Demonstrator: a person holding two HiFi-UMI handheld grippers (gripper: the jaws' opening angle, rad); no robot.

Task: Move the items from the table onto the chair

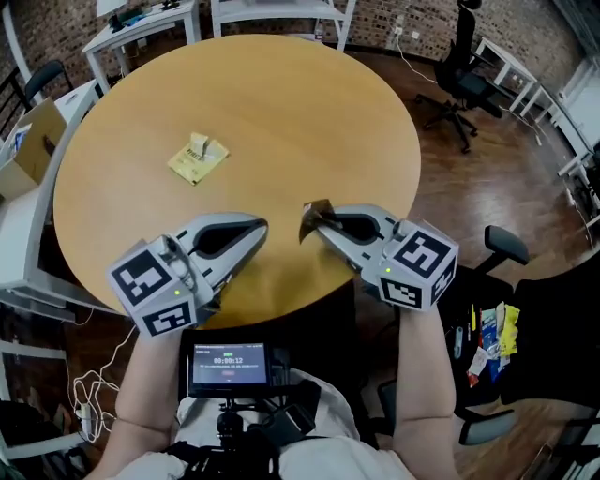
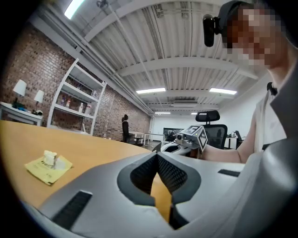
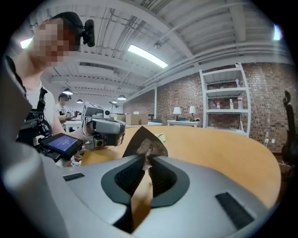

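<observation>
Several packets (image 1: 492,339) lie on the chair (image 1: 548,323); right gripper (image 1: 313,226) pinches a brown sachet (image 3: 144,138).

Table (image 1: 281,103): smooth wood, satin sheen. Sachet (image 1: 197,157): yellow, crinkled paper. Wrapper (image 3: 144,142): dark, creased, faintly glossy. Left gripper (image 1: 261,225), right gripper (image 1: 307,223): matt grey plastic; pads (image 3: 130,176) black, ribbed.

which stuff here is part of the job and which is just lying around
Job: brown packet in the right gripper, yellow packet on the table, chair with packets on it.
Lying about: cardboard box, far office chair, white desks.
</observation>
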